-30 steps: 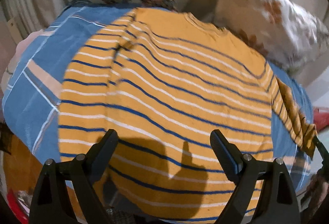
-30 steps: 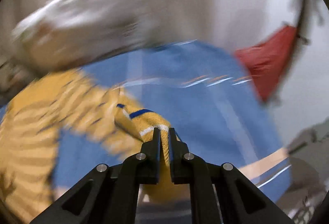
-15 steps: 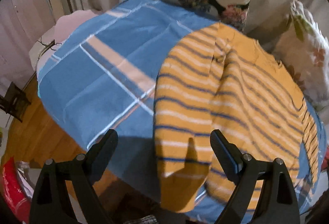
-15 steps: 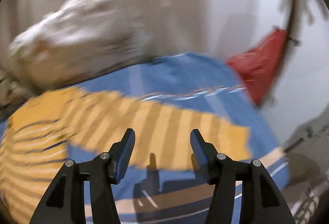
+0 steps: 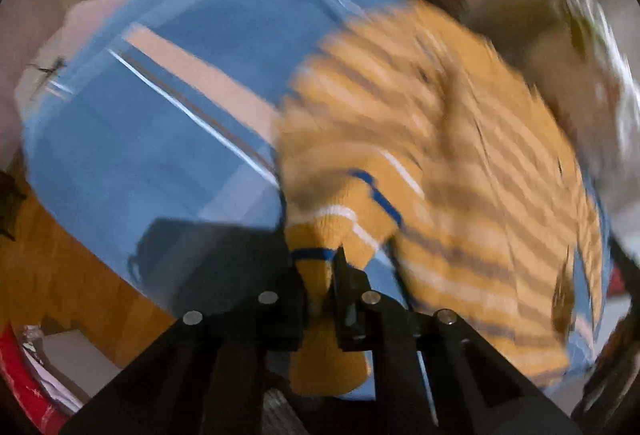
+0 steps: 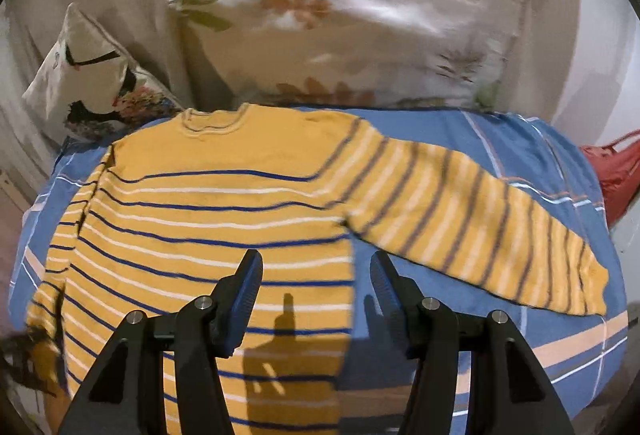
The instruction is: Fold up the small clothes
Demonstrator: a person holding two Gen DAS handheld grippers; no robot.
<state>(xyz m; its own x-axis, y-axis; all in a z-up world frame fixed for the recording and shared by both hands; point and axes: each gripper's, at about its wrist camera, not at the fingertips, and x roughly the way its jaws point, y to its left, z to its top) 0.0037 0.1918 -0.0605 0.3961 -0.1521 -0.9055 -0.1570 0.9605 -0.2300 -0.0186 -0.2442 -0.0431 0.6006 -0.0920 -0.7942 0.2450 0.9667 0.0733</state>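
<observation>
Blue checked bedding (image 6: pixel 500 139) covers the bed, with floral pillows (image 6: pixel 360 27) against the wall behind it. On it lies the yellow striped sweater (image 6: pixel 224 195), chest flat, its one sleeve (image 6: pixel 480 227) stretched out sideways toward the bed's edge. The left gripper (image 5: pixel 320 275) has just been closing and now pinches the other sleeve's cuff (image 5: pixel 316 259) between its jaws; that view is blurred, so the rest of this sleeve is hard to read. The right gripper (image 6: pixel 316 275) hovers over the sweater's side edge, jaws apart with nothing between them. The step in hand looks like folding the pinched sleeve across the body. To do it well, lift the cuff only enough to clear the knit, carry it straight over the chest so the fold falls along the shoulder seam, and lay it flat before letting go. The free gripper could press the body down so the sweater does not drag across the bedding.
</observation>
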